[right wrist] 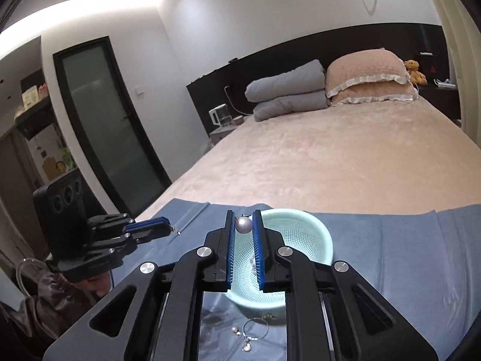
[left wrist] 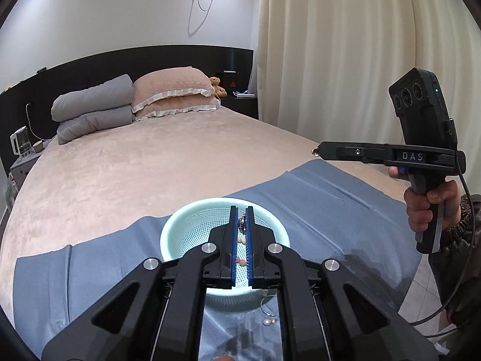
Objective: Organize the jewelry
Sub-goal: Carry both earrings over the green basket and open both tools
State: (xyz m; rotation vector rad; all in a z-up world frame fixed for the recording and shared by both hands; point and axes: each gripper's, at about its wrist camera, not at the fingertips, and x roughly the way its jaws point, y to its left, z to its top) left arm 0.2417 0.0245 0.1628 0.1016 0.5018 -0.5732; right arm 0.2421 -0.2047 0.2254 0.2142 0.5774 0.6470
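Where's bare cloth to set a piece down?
Free: blue cloth right of the basket, and left of it toward the left gripper. Crowded: in front of the basket, where a hoop and pearl earring lie.

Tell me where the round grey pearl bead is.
In the right wrist view, the round grey pearl bead sits pinched at the right gripper fingertips, above the mint perforated plastic basket.

A grey pearl earring (right wrist: 243, 225) is pinched above the mint perforated basket (right wrist: 315, 234), in which pale beads (right wrist: 255, 266) are seen (details unclear). A small dark metallic piece (left wrist: 241, 224) is clamped over the same basket. A thin hoop (right wrist: 255, 328) and a pearl stud (right wrist: 234, 329) are laid on the blue cloth just beside it.
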